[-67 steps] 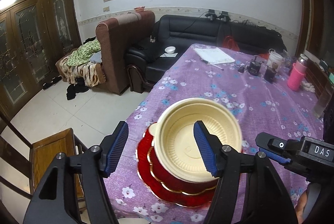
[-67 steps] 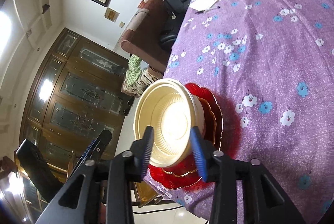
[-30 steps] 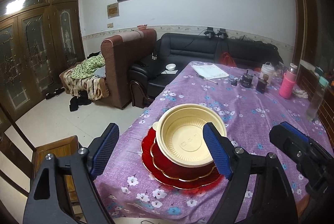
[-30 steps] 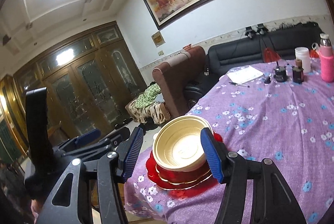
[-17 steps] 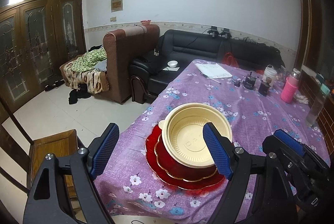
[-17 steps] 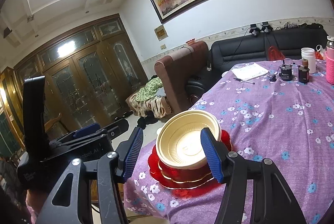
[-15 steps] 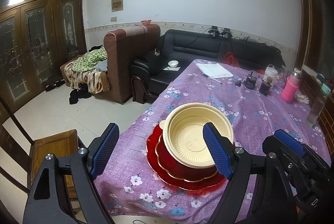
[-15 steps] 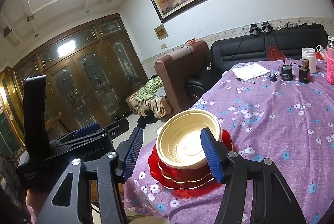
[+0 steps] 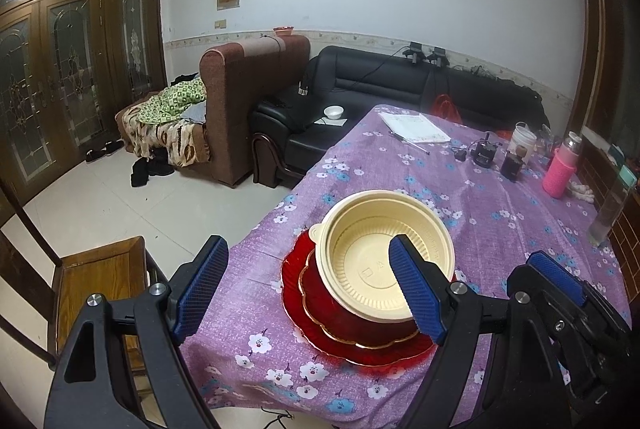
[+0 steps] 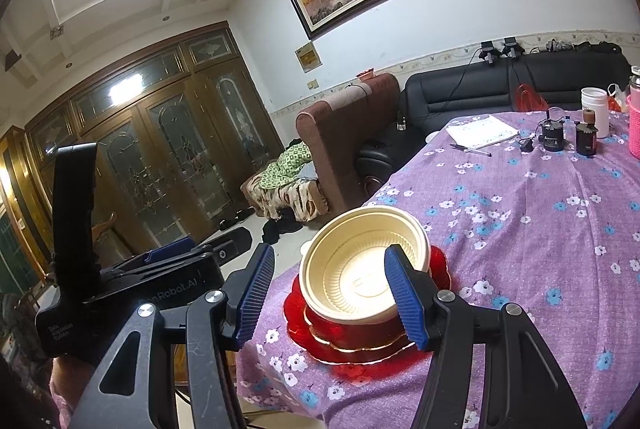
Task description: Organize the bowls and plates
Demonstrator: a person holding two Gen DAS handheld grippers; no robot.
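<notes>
Both grippers have let go and pulled back from the stack. A couple of seconds ago the right gripper (image 10: 330, 291) had its fingers closed on the rim of the cream bowl (image 9: 386, 255); now its jaws stand wide and empty, with the bowl ahead of them and untouched. The left gripper (image 9: 310, 291) is spread open too, holding nothing. The bowl sits on the red plates (image 9: 352, 335), just ahead of and below both grippers, near the close edge of the counter (image 9: 500, 209). It leans a little on the nested plates rather than sitting flat. I'd judge the stacking done, unless more dishes wait out of sight.
</notes>
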